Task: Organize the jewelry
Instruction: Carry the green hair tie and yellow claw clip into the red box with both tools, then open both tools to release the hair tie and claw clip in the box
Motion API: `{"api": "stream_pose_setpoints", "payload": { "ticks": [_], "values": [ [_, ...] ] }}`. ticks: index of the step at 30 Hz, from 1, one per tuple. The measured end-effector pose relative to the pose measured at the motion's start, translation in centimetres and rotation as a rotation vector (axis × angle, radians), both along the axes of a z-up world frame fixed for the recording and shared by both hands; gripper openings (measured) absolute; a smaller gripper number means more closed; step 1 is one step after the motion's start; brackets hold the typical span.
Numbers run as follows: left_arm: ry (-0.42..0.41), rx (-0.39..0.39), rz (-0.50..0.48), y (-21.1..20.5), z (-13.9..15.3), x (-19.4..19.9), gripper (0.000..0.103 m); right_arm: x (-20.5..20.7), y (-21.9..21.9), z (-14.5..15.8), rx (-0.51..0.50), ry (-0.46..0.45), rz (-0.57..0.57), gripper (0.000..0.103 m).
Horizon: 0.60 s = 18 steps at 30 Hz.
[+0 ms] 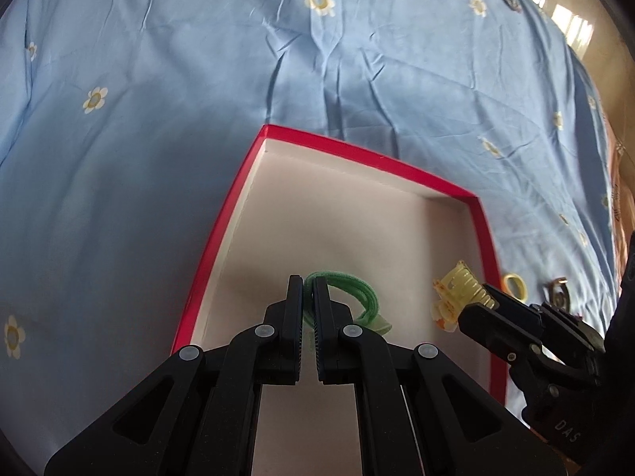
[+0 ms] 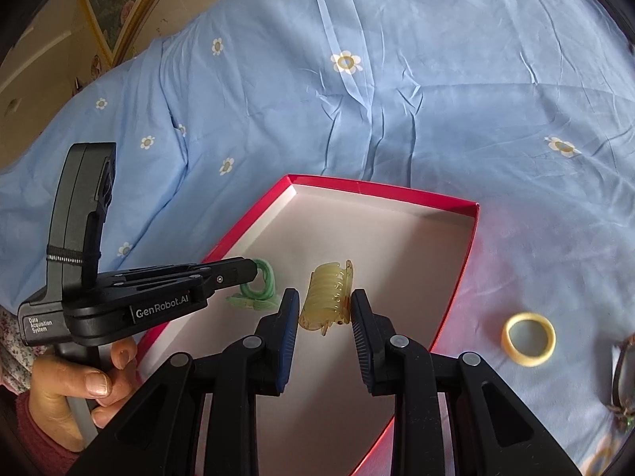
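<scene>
Left tool (image 1: 308, 283) pinches the soft green hair tie (image 1: 349, 289) over the red box (image 1: 222, 214). Right tool (image 2: 325, 305) spread around the stiff, brittle claw clip (image 2: 327, 297); we'd grip its body.

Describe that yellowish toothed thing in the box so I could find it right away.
Start at the red-rimmed box lying on the blue flowered bedsheet. On its pale floor, between the open fingers of the right hand-held gripper, sits a translucent yellow claw hair clip. Its curved comb teeth set it apart from the green hair tie to its left and the plain yellow ring outside the box.
</scene>
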State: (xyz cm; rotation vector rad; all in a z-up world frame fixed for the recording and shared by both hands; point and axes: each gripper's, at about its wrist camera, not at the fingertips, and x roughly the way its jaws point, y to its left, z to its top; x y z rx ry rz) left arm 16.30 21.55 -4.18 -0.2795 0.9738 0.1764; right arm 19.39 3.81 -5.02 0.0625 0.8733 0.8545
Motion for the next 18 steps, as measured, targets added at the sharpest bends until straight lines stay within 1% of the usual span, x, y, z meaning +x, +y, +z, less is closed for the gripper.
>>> {"api": "stream_pose_setpoints", "payload": {
  "ticks": [5,8,11,13,15,18],
  "values": [
    [0.042,0.015,0.012,0.0,-1.0,0.3,0.005,0.4,0.5,-1.2,-0.025,0.036,0.009,0.027],
    [0.043,0.017,0.020,0.0,-1.0,0.2,0.009,0.5,0.3,-1.7,-0.024,0.051,0.009,0.027],
    [0.043,0.018,0.029,0.1,-0.9,0.2,0.021,0.5,0.3,-1.6,-0.022,0.055,0.013,0.028],
    [0.038,0.014,0.037,0.2,-0.6,0.0,0.033,0.5,0.2,-1.5,-0.019,0.058,0.011,0.031],
    [0.031,0.009,0.043,0.3,-0.4,-0.3,0.038,0.5,0.0,-1.4,-0.014,0.057,0.005,0.031],
    [0.018,0.004,0.055,0.5,0.0,-1.0,0.039,0.4,-0.4,-1.1,-0.008,0.061,-0.004,0.033]
  ]
}}
